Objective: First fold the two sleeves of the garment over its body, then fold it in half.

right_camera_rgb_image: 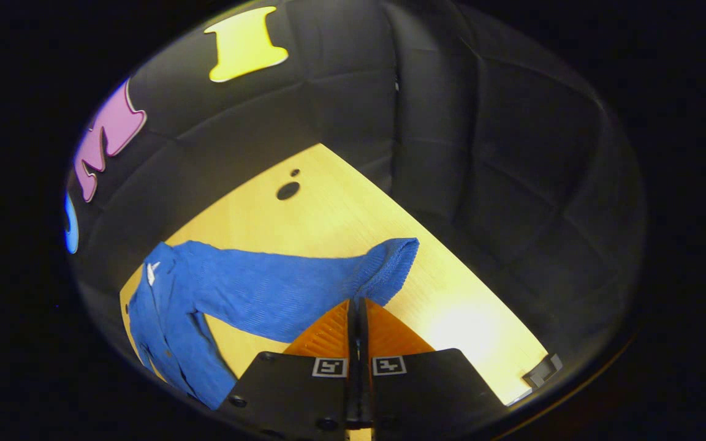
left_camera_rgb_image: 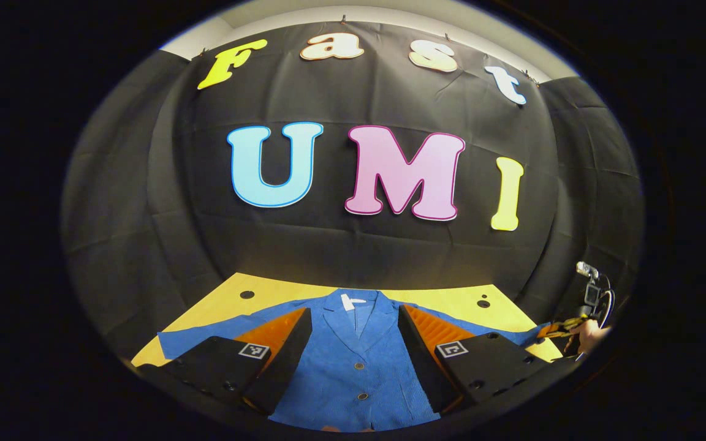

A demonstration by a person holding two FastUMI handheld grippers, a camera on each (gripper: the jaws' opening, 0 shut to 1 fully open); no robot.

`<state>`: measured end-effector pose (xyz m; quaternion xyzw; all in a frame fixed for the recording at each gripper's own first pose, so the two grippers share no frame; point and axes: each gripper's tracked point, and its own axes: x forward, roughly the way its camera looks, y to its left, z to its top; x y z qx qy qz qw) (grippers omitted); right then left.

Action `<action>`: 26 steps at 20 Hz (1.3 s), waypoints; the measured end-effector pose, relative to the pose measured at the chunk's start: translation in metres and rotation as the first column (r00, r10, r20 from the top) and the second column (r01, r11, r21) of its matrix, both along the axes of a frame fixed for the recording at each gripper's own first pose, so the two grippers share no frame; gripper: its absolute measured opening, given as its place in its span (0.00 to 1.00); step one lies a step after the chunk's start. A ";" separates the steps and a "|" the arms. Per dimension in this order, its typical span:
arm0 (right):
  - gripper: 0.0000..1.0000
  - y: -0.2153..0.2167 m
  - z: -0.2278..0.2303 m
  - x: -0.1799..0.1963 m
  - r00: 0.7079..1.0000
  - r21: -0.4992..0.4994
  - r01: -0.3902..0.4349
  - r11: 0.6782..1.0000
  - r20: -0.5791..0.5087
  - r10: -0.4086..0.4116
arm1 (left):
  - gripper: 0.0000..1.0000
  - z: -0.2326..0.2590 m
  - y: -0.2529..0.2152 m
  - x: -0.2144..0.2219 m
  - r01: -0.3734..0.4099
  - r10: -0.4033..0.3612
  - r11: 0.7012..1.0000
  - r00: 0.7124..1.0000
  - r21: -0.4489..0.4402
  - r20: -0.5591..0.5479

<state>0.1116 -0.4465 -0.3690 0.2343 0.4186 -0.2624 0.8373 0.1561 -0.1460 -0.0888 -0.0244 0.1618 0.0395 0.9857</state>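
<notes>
The blue knitted button-front garment [left_camera_rgb_image: 353, 361] is spread flat on the yellow wooden bench [right_camera_rgb_image: 341, 214], the left claw [left_camera_rgb_image: 353, 318] held wide apart above its body, the right claw [right_camera_rgb_image: 358, 306] pinched onto its sleeve cuff [right_camera_rgb_image: 390, 263] near the bench edge.

The left gripper view looks level from the tabletop's [left_camera_rgb_image: 451, 300] near edge toward the back wall, close above the blue jacket's [left_camera_rgb_image: 353, 361] buttoned front. The right gripper view tilts down from the side, near a sleeve cuff [right_camera_rgb_image: 390, 266]. Both views share the jacket and the yellow tabletop — seen from different angles.
</notes>
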 end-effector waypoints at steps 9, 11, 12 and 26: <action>0.01 0.132 0.068 0.123 0.937 0.009 -0.304 0.953 0.183 0.297 | 0.81 -0.003 0.046 -0.024 -0.119 0.119 0.993 0.993 0.029 -0.010; 0.01 0.176 0.073 0.146 0.910 0.023 -0.372 0.928 0.206 0.360 | 0.81 -0.004 0.059 -0.032 -0.151 0.151 0.988 0.988 0.030 -0.014; 0.01 0.198 0.075 0.156 0.893 0.028 -0.410 0.912 0.216 0.395 | 0.81 -0.003 0.066 -0.035 -0.166 0.167 0.986 0.986 0.032 -0.013; 0.01 0.512 0.066 0.188 0.639 0.091 -0.760 0.643 0.280 0.716 | 0.81 -0.040 0.166 -0.085 -0.359 0.358 0.933 0.931 0.003 -0.069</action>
